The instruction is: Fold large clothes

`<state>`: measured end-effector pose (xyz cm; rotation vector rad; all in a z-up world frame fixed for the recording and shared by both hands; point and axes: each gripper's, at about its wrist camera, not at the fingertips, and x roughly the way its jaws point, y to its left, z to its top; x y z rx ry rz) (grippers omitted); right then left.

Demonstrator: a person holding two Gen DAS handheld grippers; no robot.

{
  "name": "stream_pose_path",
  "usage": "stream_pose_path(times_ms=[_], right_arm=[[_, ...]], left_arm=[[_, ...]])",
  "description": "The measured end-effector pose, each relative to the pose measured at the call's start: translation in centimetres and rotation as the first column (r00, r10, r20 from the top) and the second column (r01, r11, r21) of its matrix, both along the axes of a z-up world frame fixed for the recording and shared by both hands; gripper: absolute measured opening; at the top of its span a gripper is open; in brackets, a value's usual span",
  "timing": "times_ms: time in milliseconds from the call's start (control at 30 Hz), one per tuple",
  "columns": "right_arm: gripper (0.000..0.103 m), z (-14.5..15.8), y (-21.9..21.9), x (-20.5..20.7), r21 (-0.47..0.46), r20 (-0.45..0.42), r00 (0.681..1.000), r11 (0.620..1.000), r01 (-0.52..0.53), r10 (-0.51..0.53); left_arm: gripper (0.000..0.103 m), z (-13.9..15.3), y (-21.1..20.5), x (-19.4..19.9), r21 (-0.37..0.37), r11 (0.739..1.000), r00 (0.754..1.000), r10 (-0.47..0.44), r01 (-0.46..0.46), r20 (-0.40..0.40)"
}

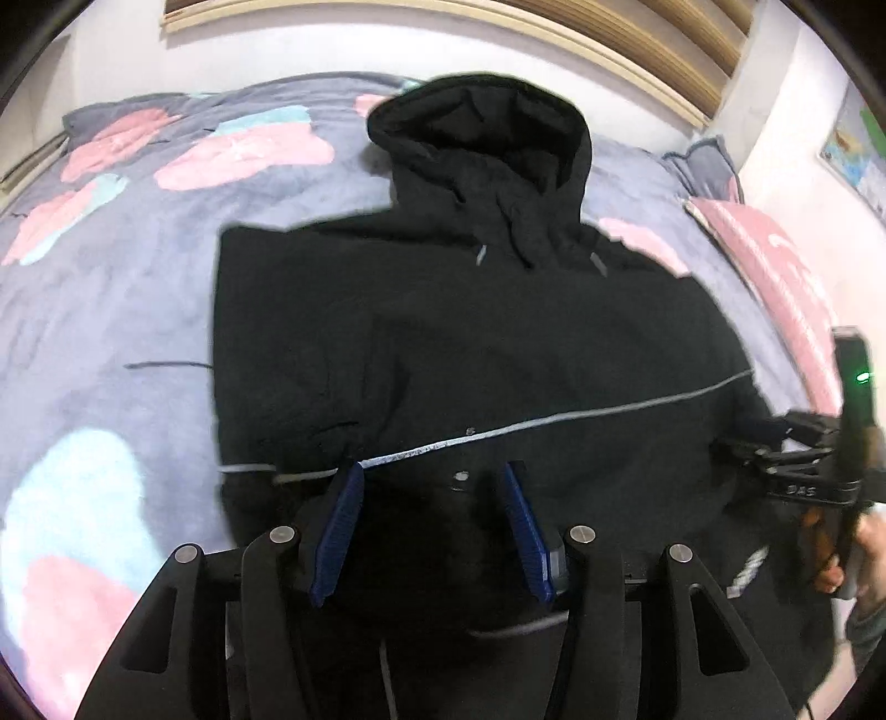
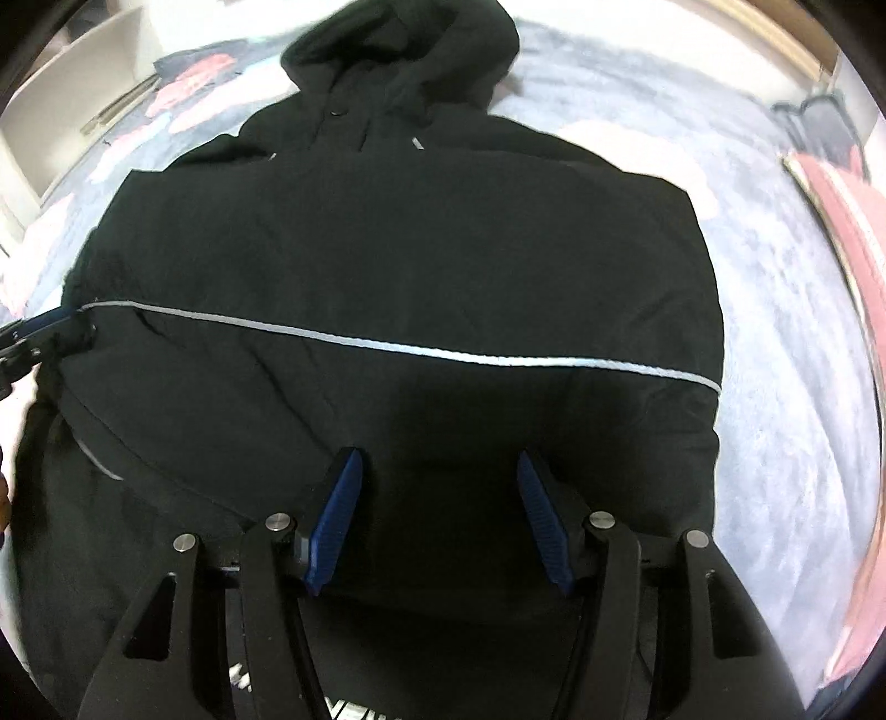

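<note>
A large black hooded jacket [image 1: 470,343] lies flat on the bed, hood at the far end, with a thin grey reflective stripe [image 1: 554,418] across it. It also fills the right wrist view [image 2: 398,249]. My left gripper [image 1: 432,471] hovers open over the jacket's lower part, blue pads apart with nothing between them. My right gripper [image 2: 437,459] is open over the jacket below the stripe [image 2: 443,351]. The right gripper also shows at the right edge of the left wrist view [image 1: 775,454]. The left gripper's tip shows at the left edge of the right wrist view [image 2: 33,332].
The bed has a grey fleece cover [image 1: 111,310] with pink and mint patches. A pink pillow [image 1: 775,260] lies along the right side by the white wall. A wooden headboard [image 1: 554,27] runs behind the bed.
</note>
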<state>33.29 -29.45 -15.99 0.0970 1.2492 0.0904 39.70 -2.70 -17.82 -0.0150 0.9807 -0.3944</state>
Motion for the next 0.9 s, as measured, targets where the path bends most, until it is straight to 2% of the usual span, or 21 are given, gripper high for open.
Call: stream_pose_path(times_ms=[100,233,333,433,500,600,700,833,900], right_arm=[[0.061,3.7,-1.3,0.4,0.023,-0.016,1.0,0.999,0.025,-0.025],[0.061,10.2,-3.6,0.9,0.038,0.028,0.996,0.996,0.08,-0.081],[0.062,15.4,-6.2,2.9,0.129,0.055,0.986,0.98,0.151,-0.159],[0.062,18.9,-7.9,5.3,0.231,0.077,0.971,0.951,0.204,-0.227],[0.063,20.5,-8.8,6.7,0.265,0.094,0.963,0.939,0.22,-0.253],[0.064,21.3,-9.1,9.6,0.289,0.109,0.96,0.932,0.219,-0.259],[0.064,20.5,-8.6,13.6,0.286,0.103,0.961,0.933,0.217,-0.256],[0.064,17.8,-7.4,18.8,0.254,0.087,0.965,0.942,0.218,-0.246],[0.064,16.2,-6.7,21.1,0.241,0.079,0.97,0.949,0.204,-0.229]], left_arm=[[0.053,4.2,1.1,0.0,-0.015,1.0,1.0,0.012,-0.012,0.003],[0.053,11.4,1.7,1.0,-0.014,1.0,0.999,-0.002,0.002,0.037],[0.053,17.0,1.4,2.5,-0.007,1.0,0.996,-0.007,0.008,0.087],[0.053,21.1,1.0,3.6,-0.006,1.0,0.991,-0.008,0.009,0.137],[0.053,23.5,0.3,4.9,0.014,1.0,0.983,-0.008,0.006,0.186],[0.053,24.7,-1.2,8.0,0.023,1.0,0.978,-0.01,0.005,0.206],[0.053,23.8,-2.5,12.1,0.01,1.0,0.983,-0.005,0.004,0.181],[0.053,19.9,-4.5,18.7,0.037,0.999,0.99,0.013,-0.019,0.141],[0.053,17.0,-5.1,22.4,0.028,0.998,0.994,0.044,-0.047,0.099]])
